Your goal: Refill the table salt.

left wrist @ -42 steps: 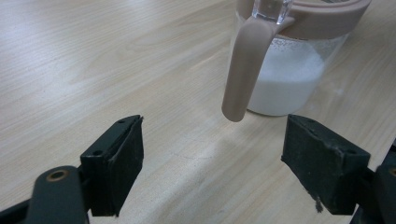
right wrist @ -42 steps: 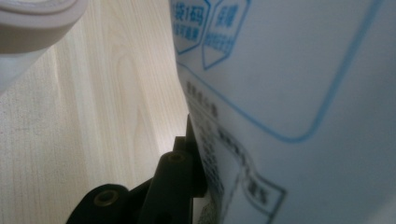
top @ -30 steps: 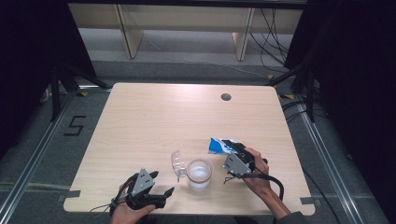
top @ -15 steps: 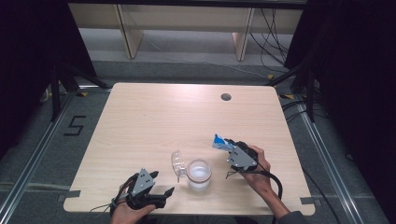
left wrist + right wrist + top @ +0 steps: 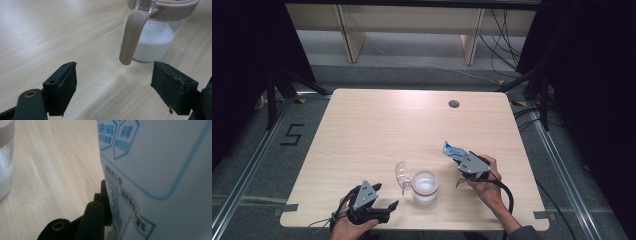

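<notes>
A clear glass jar [image 5: 425, 186] holding white powder stands near the table's front middle, its clear lid [image 5: 401, 173] flipped open to the left. In the left gripper view the jar [image 5: 155, 37] has a pinkish rim and a strap [image 5: 130, 37] hanging down its side. My left gripper [image 5: 384, 196] rests open at the front left, its jaws [image 5: 113, 85] wide apart and just short of the jar. A blue-and-white printed bag [image 5: 453, 150] is held right of the jar, with my right gripper [image 5: 464, 159] shut on it. The bag [image 5: 160, 170] presses against one fingertip [image 5: 106, 202].
The light wooden table [image 5: 377, 130] has a round cable hole [image 5: 454, 104] at the back right. Black cables trail from both grippers over the front edge. Dark floor and metal rails surround the table, with shelving legs beyond it.
My right gripper has shifted slightly away and to the right with the bag, and less of the bag's face shows. The left gripper and the jar have stayed put.
</notes>
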### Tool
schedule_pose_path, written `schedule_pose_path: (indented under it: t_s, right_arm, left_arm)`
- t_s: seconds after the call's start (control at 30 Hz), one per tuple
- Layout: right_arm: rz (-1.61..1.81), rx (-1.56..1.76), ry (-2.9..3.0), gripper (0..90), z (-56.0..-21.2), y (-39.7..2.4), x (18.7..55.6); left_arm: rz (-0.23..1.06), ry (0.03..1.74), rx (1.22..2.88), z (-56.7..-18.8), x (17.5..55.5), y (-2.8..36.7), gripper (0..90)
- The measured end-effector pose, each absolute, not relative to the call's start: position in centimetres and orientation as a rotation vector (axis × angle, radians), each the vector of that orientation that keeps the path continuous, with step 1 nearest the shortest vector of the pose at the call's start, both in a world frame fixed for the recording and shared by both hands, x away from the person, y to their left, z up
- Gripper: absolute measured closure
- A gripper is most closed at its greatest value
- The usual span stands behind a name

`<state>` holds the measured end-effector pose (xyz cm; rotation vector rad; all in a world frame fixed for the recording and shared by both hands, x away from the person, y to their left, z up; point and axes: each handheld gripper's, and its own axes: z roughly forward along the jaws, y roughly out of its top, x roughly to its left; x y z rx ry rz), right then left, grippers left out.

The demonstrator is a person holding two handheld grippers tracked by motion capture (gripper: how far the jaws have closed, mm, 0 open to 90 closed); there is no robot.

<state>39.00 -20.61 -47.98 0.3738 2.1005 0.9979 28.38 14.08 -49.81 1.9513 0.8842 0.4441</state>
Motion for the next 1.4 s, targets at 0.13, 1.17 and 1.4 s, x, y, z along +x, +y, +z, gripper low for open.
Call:
schedule_pose_path:
  t_s: [0.13,1.17,1.4]
  right_arm:
    - [1.080,0.431,2.109,80.4,-48.2,-20.9,39.4]
    - [1.299,0.634,2.064,76.1,-49.6,-23.0,40.2]
    - [1.309,0.673,2.030,61.8,-49.3,-23.2,39.9]
  left_arm:
    - [0.443,0.885,1.949,-49.8,28.4,14.1,20.0]
    - [0.444,0.877,1.951,-49.7,28.3,14.1,20.0]
    - [0.441,0.881,1.943,-49.8,28.3,14.1,19.9]
